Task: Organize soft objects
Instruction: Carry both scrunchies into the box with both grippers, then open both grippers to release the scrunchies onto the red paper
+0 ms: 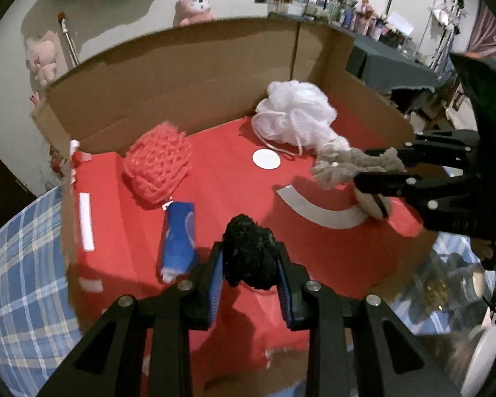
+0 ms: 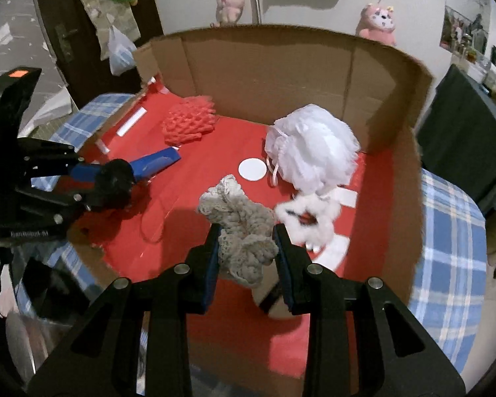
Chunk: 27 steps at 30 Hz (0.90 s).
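Your left gripper [image 1: 250,264] is clamped on a black fuzzy ball [image 1: 249,254], which bulges out above the two blue pads. It hangs low over the red floor [image 1: 234,178] of the open cardboard box [image 1: 168,76], near the front edge. Your right gripper [image 2: 248,244] is closed on a grey knitted piece [image 2: 244,231], also held above the red floor, more to the right side.

The left wrist view shows the right gripper [image 1: 380,168] from the side: it comes in level from the right, and the grey piece [image 1: 344,162] sticks out past its fingertips toward the white mesh sponge [image 1: 294,112]. The right wrist view shows the left gripper [image 2: 92,185] in the same way, entering level from the left with the black ball [image 2: 115,183] at its tip.

Only the right wrist view shows clearly a white fluffy thing [image 2: 309,221] lying on the floor just beside the grey piece; in the left view it is mostly hidden behind the right gripper, and it is too blurred to tell what it is.

A coral net sponge [image 1: 157,172] lies at the back left, a blue packet [image 1: 178,241] just in front of it. The box sits on a blue checked cloth [image 1: 20,264].
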Tool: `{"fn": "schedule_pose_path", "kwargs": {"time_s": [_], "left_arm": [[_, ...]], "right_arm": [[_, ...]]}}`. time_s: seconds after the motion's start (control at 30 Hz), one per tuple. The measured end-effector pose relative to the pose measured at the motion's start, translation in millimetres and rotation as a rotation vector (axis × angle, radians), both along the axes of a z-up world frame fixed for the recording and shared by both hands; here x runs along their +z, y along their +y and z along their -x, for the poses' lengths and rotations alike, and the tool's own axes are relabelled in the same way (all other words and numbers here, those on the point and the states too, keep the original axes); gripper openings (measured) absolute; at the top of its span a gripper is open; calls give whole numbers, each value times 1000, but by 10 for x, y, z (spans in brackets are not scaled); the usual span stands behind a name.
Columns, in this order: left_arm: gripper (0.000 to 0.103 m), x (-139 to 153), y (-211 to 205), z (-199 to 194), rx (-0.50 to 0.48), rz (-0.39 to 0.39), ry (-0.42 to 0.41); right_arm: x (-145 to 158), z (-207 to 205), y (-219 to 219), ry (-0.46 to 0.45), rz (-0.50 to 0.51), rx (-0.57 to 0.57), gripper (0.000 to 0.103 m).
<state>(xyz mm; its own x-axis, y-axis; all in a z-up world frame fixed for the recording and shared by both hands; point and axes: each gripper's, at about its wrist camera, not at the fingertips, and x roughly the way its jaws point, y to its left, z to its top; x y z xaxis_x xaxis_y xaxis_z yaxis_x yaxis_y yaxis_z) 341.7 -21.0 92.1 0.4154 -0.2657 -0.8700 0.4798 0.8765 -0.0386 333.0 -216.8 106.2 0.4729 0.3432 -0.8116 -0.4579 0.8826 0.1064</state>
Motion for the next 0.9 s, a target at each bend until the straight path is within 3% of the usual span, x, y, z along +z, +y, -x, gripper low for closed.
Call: {"fn": "schedule_pose_path", "kwargs": {"time_s": [0.4,0.9], "left_arm": [[31,-297,-164,-384,82,-58,91],[33,-308,-70,-414,161,-27,84]], "right_arm": [[-296,-480,424,95,144,20,29],[-424,-631,503,153,110,-40,30]]}}
